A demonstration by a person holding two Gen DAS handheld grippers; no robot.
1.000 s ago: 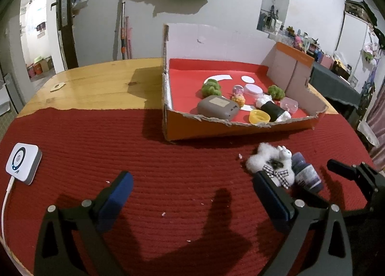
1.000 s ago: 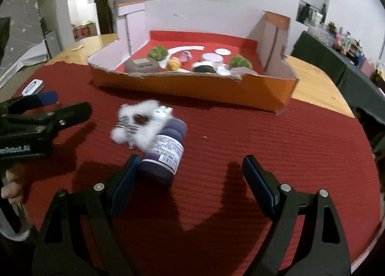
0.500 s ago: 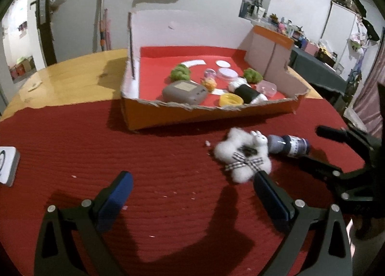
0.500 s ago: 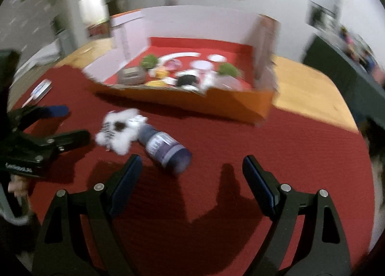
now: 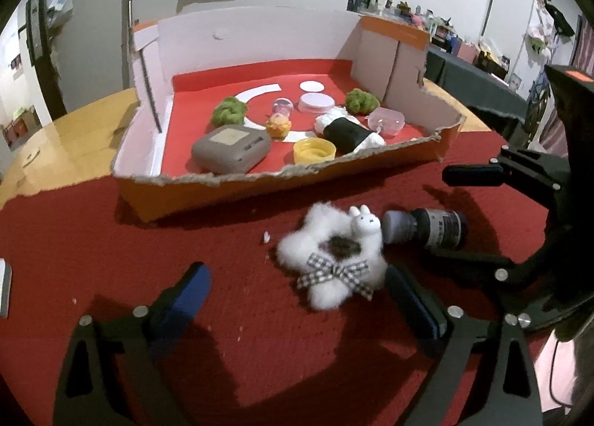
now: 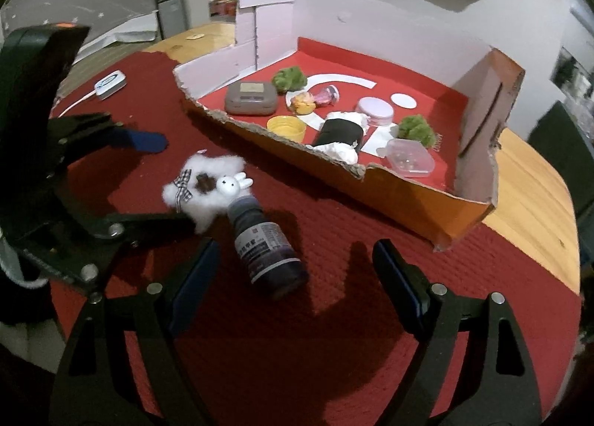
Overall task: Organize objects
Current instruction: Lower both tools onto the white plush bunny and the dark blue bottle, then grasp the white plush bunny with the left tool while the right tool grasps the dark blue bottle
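A fluffy white bunny toy (image 5: pixel 334 259) with a checked bow lies on the red mat in front of the box. My left gripper (image 5: pixel 299 286) has it between and just ahead of its fingers, close to the right pad. The jaws are closing and are not pressing the toy. A dark purple bottle (image 6: pixel 267 247) lies on its side, cap against the toy (image 6: pixel 202 184). My right gripper (image 6: pixel 297 259) straddles the bottle; its jaws are closing slightly, and the pads stand clear of it. The bottle (image 5: pixel 427 227) also shows in the left wrist view.
A torn orange cardboard box (image 5: pixel 222 195) with a red floor holds a grey case (image 5: pixel 230 149), a yellow lid (image 5: pixel 313 151), a black roll (image 5: pixel 347 130), green pompoms and small containers. A white device (image 6: pixel 109 82) with a cable lies far left. Bare wooden table (image 5: pixel 74 140) lies beyond the mat.
The left gripper has swung right, so the toy has come from beyond its right finger to between the fingers. The right gripper has rolled and the bottle now lies further between its fingers.
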